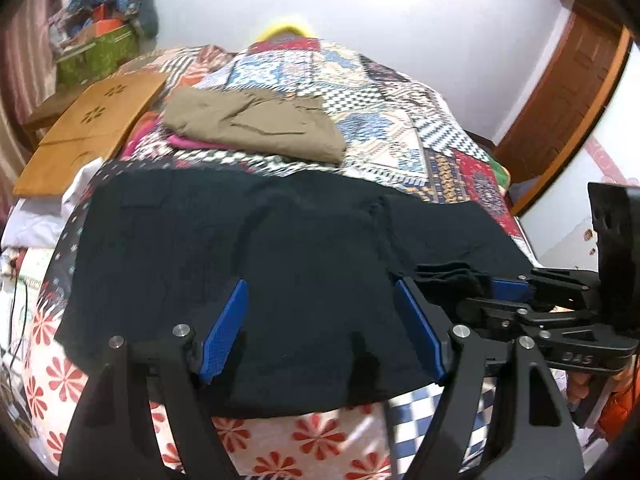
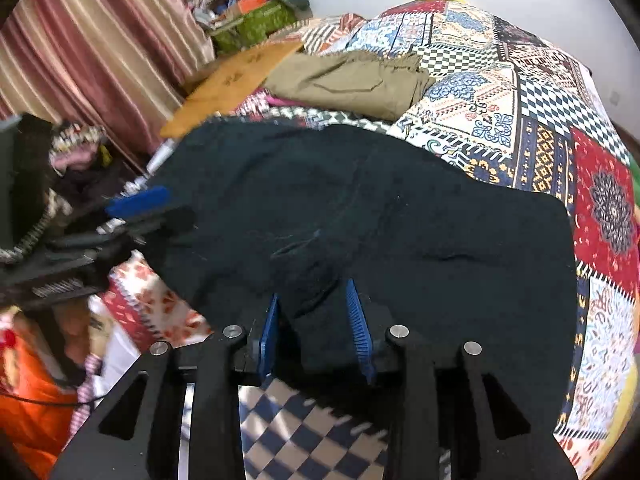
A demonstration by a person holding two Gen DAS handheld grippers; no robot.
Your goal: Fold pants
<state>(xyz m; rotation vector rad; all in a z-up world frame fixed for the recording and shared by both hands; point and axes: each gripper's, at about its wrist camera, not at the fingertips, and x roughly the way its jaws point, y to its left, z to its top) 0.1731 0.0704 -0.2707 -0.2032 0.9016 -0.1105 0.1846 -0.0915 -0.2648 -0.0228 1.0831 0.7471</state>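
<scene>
Left claw point(image 1: 320, 332) gapes wide over the black pants point(image 1: 280, 280), gripping nothing; right claw point(image 2: 314, 332) is partly apart, a fabric fold between its pads. The pants lie near on one patchwork quilt point(image 2: 500, 92). Farther off: one khaki garment point(image 1: 256, 124), one wooden board point(image 1: 88, 124).

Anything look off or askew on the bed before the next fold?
Mostly tidy. The black pants lie folded and fairly flat on the patchwork quilt, but near the right gripper a bunched fold of fabric rises between its fingers. The khaki pants behind sit neatly folded.
</scene>
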